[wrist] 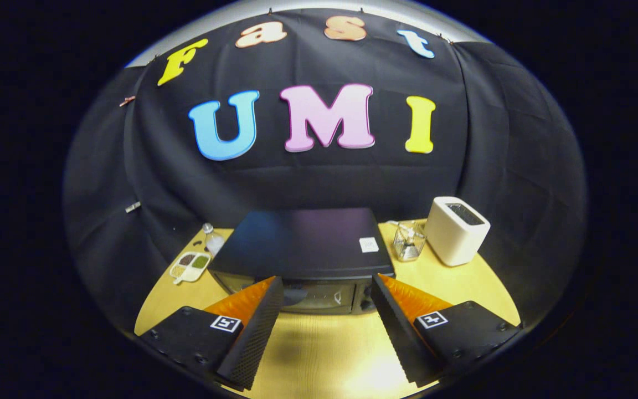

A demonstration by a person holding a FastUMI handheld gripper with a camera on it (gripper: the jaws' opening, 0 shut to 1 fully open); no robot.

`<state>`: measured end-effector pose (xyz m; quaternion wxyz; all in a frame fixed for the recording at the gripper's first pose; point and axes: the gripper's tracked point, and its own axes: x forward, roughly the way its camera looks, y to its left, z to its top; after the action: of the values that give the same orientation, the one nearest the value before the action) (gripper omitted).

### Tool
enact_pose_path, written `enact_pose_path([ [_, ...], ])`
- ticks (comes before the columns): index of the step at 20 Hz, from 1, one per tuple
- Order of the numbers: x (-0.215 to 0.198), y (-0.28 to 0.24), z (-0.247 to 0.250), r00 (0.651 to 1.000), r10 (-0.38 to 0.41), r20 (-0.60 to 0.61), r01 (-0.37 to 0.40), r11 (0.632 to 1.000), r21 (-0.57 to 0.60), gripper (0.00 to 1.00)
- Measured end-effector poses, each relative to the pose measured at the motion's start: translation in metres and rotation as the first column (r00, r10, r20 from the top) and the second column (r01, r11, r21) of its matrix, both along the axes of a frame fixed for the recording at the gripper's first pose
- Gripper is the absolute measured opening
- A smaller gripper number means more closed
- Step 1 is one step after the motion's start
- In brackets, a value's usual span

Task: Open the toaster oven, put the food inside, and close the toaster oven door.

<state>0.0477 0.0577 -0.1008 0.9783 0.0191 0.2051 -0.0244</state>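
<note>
- Surface: light wood-grain table [324, 354], yellowish, with a rounded far edge; a bright glare patch sits on the bare wood between the fingers, close to the camera.
- Room: black cloth wall [308, 177] hangs behind and wraps round both sides of the table; folds and creases visible. A pale strip of ceiling or frame shows above the cloth.
- Toaster oven [305, 249]: black box, centred on the table, just ahead of the fingers. Seen from above and in front; the flat top faces the camera, with a small white sticker [369, 244] near its right front corner. The front face with glass door shows low between the fingertips; door appears closed. Knobs on the right of the front, partly hidden by the right finger.
- Gripper [327, 291]: fingers spread wide apart, nothing between them but bare table and the oven front. Each fingertip reaches about to a front corner of the oven; contact cannot be judged.
- Left of oven: small divided white dish [190, 266] with dark and green contents; a small clear bottle [212, 239] behind it, close to the oven's side.
- Right of oven: clear glass container [408, 240] just beside it; a cream pop-up toaster [456, 230] further right, upright, slot facing up.
</note>
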Motion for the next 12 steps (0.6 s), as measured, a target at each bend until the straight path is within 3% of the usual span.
enact_pose_path([
  [5, -0.006, -0.032, 0.083, 0.991, -0.012, 0.135, 0.010, 1.000, 0.017, 0.98],
  [12, -0.028, -0.073, 0.154, 0.961, -0.047, 0.274, 0.049, 0.999, -0.002, 0.98],
])
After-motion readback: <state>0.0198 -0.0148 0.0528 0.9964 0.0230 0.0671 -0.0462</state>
